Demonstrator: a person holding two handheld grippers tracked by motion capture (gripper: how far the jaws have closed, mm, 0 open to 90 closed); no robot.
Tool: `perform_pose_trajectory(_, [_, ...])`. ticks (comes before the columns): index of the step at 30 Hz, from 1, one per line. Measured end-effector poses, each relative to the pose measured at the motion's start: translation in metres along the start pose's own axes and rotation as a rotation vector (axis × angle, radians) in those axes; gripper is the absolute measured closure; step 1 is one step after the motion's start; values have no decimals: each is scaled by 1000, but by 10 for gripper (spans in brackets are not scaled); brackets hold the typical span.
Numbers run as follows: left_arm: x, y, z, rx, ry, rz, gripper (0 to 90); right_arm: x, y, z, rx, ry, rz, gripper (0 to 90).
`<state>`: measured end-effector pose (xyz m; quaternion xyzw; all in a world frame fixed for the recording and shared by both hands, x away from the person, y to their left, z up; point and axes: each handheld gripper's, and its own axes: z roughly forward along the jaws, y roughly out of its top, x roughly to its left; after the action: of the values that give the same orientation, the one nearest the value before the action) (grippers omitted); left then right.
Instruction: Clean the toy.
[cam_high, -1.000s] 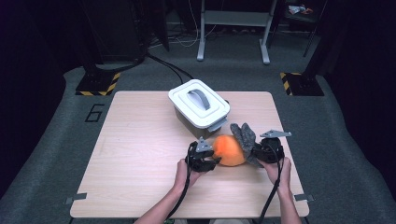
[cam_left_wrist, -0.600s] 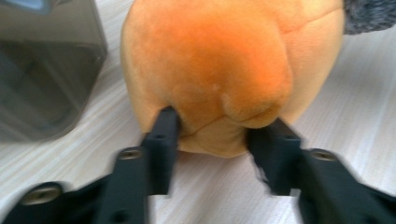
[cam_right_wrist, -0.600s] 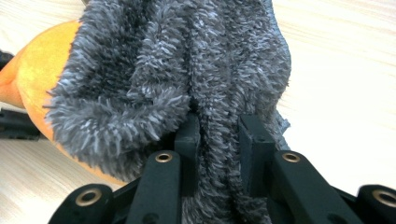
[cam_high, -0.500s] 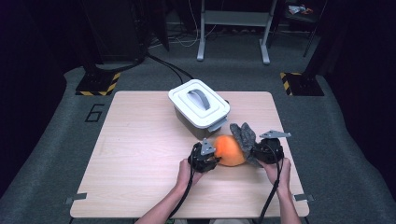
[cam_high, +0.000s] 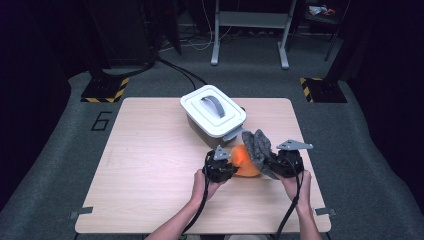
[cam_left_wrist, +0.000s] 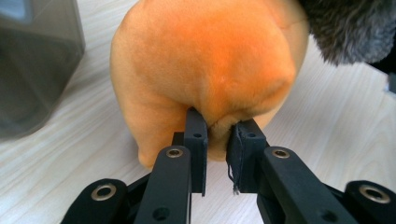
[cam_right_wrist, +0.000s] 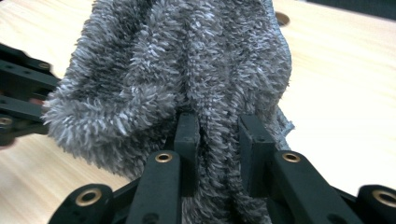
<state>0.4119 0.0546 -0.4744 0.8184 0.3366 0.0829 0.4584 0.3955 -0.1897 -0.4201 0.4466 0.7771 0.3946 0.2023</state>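
Note:
An orange plush ball (cam_high: 244, 160) lies on the wooden table (cam_high: 150, 165), right of centre. My left gripper (cam_high: 231, 168) comes at it from the left, and its jaws have just been closing. They now pinch a fold of the orange plush (cam_left_wrist: 210, 60), with the left gripper (cam_left_wrist: 218, 130) shut on it. A grey fuzzy cloth (cam_high: 256, 142) drapes over the ball's right side. My right gripper (cam_high: 270, 167) is shut on that grey cloth (cam_right_wrist: 187, 60), a fold of which is bunched in the right gripper (cam_right_wrist: 218, 128).
A white lidded container (cam_high: 212, 112) with a grey handle stands just behind the ball, and its grey wall (cam_left_wrist: 32, 70) is close on the left. Bare tabletop stretches to the left and front. The left gripper's black arms (cam_right_wrist: 18, 93) reach in beside the cloth.
The left gripper's jaws have closed onto the orange plush. The right gripper has shifted slightly with the grey cloth.

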Motion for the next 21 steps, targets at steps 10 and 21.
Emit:
perform_pose_trajectory(10, [4,-3,0,-9,-17,-25,786,26,9,8,3,-8,-89,718])
perform_pose_trajectory(21, [14,-8,0,-15,-25,-56,782,12,2,17,18,-47,-44,719])
